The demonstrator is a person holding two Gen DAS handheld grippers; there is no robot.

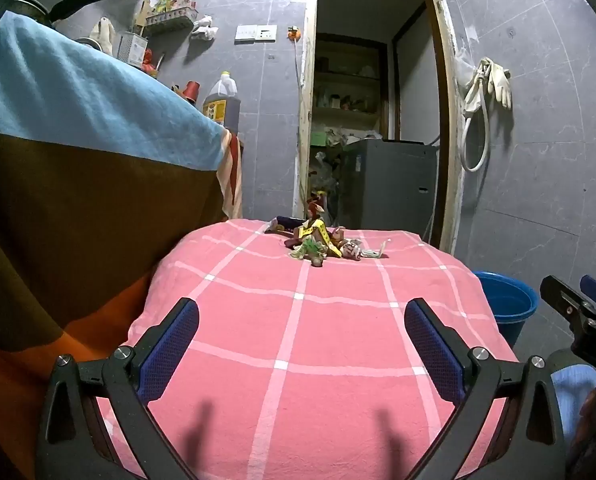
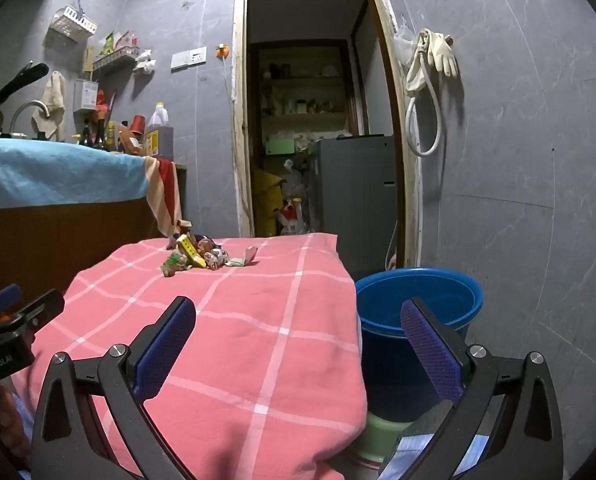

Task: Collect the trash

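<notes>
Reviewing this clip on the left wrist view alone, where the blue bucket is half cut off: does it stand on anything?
Observer: Yes. The right wrist view shows the blue bucket sitting on a pale green stool.
Operator: Is the right gripper holding trash?
Observer: No. The right gripper is open and empty, well short of the wrapper pile.
Operator: Anything near the counter I'm missing?
Observer: A curved faucet behind the blue towel.

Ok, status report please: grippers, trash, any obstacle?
Left gripper, right gripper open, empty. Crumpled colourful wrapper pile far on pink checked cloth. Path unobstructed.
</notes>
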